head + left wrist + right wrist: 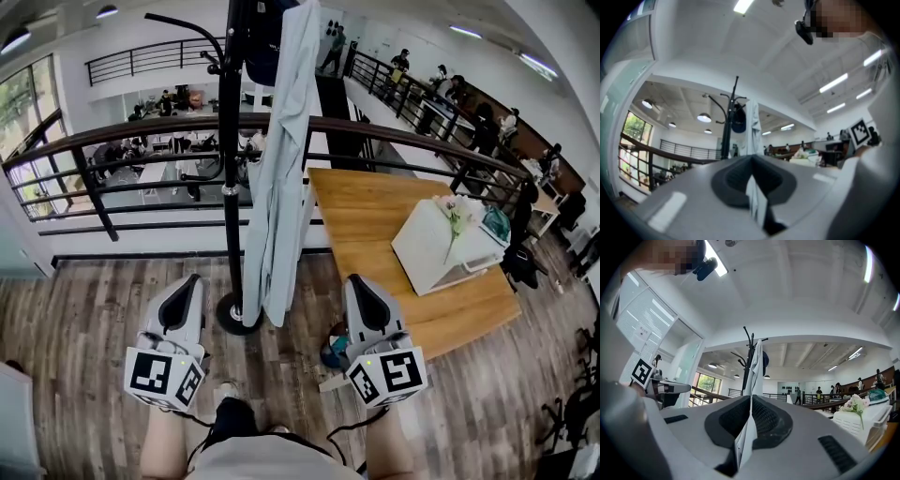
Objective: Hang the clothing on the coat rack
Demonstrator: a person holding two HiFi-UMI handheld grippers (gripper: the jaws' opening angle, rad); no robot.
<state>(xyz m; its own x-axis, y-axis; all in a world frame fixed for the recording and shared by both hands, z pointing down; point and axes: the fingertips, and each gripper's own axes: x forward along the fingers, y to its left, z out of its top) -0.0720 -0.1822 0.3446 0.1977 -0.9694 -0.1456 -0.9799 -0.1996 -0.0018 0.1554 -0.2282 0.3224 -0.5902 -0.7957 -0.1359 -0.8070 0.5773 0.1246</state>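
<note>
Fingers on both are closed down to a thin slit, nothing between them. The left gripper [191, 283] and right gripper [357, 281] sit low and near the person, either side of the coat rack [231, 187], not touching it. The pale shirt [281, 169] is on the rack, draped down the right of the pole almost to the round base and well clear of both grippers. A dark thing [737, 121] hangs up top. Off to the right there's a wooden table [375, 206] with a white box [436, 248], and a railing [141, 131] on the far side.
</note>
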